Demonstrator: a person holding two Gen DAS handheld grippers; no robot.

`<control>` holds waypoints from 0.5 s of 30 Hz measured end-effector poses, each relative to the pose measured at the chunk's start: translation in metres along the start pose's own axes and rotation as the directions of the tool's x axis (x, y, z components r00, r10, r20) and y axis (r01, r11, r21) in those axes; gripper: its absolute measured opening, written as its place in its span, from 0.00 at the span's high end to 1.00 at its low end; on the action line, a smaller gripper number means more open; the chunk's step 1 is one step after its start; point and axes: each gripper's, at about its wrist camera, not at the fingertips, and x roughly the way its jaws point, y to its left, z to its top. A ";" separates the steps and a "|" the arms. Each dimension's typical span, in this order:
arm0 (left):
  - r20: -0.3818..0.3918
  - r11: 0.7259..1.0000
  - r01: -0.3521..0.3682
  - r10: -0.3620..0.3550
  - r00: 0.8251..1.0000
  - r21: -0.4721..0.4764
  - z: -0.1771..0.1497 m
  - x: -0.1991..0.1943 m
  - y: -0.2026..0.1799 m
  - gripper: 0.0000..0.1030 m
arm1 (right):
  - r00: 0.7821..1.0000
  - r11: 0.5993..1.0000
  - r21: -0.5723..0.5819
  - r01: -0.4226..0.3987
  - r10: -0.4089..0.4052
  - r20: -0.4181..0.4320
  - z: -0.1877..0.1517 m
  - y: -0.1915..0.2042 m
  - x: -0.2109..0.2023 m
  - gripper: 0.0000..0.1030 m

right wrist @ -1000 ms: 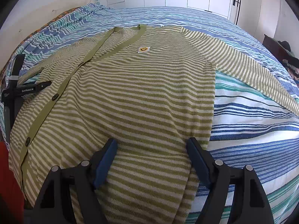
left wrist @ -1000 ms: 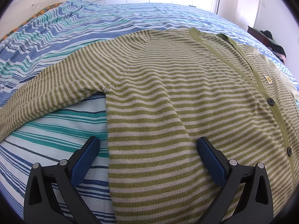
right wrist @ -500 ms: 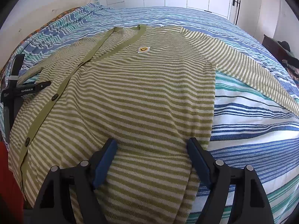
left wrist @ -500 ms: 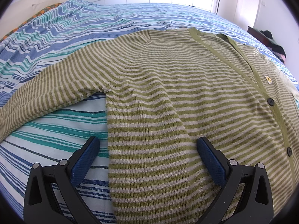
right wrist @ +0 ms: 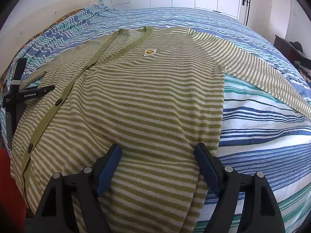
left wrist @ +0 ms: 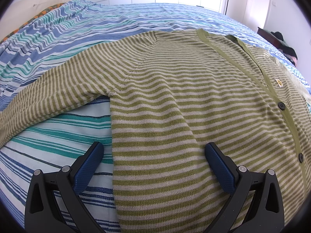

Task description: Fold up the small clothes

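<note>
Left wrist: open tongs [left wrist: 153, 159] straddle cardigan [left wrist: 175, 101] edge.

Left gripper [left wrist: 153, 161], jaws wide apart, straddles the side edge of the cardigan [left wrist: 175, 101] spread on the bedspread [left wrist: 58, 136].

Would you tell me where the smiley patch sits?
Right wrist view: smiley patch sits on the cardigan chest, just right of the green button band.

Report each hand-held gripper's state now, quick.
Left hand-held gripper: open, holding nothing, over the striped cardigan side edge.
Right hand-held gripper: open, holding nothing, over the cardigan's hem.
</note>
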 end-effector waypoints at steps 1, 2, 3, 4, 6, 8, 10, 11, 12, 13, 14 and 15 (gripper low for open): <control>0.000 1.000 0.000 0.000 1.000 0.000 0.000 0.000 0.000 0.00 | 1.000 1.000 0.000 0.000 0.000 0.000 0.000 0.000 0.000 0.24; 0.000 1.000 0.000 0.000 1.000 0.000 0.000 0.000 0.000 0.00 | 1.000 1.000 0.001 -0.002 0.002 0.000 0.000 0.000 0.000 0.24; 0.000 1.000 0.000 0.000 1.000 0.000 0.000 0.000 0.000 0.00 | 1.000 1.000 0.001 -0.003 0.003 0.000 0.000 0.000 -0.001 0.24; 0.000 1.000 0.000 0.000 1.000 0.000 0.000 0.000 0.000 0.00 | 1.000 1.000 0.001 -0.004 0.004 0.000 0.000 -0.001 -0.001 0.24; 0.000 1.000 0.000 0.000 1.000 0.000 0.000 0.000 0.000 0.00 | 1.000 1.000 0.002 -0.006 0.006 -0.001 0.000 0.000 0.000 0.24; 0.000 1.000 0.000 0.000 1.000 0.000 0.000 0.000 0.000 0.00 | 1.000 1.000 0.001 -0.006 0.006 0.000 0.000 -0.001 0.000 0.24; 0.000 1.000 0.000 0.000 1.000 0.000 0.000 0.000 0.000 0.00 | 1.000 1.000 0.003 -0.007 0.007 0.000 0.000 0.000 -0.001 0.24; 0.000 1.000 0.000 0.000 1.000 0.000 0.000 0.000 0.000 0.00 | 1.000 1.000 0.002 -0.008 0.008 0.000 0.000 0.000 -0.001 0.24; 0.000 1.000 0.000 0.000 1.000 0.000 0.000 0.000 0.000 0.00 | 1.000 1.000 0.002 -0.009 0.009 -0.001 0.000 0.000 -0.001 0.24; 0.000 1.000 0.000 0.000 1.000 0.000 0.000 0.000 0.000 0.00 | 1.000 1.000 0.002 -0.009 0.009 -0.001 0.000 0.000 -0.001 0.24; 0.000 1.000 0.000 0.000 1.000 0.000 0.000 0.000 0.000 0.00 | 1.000 1.000 0.002 -0.010 0.010 -0.001 0.000 0.000 -0.001 0.24; 0.000 1.000 0.000 0.000 1.000 0.000 0.000 0.000 0.000 0.00 | 1.000 1.000 0.002 -0.011 0.011 -0.002 0.000 0.000 -0.001 0.24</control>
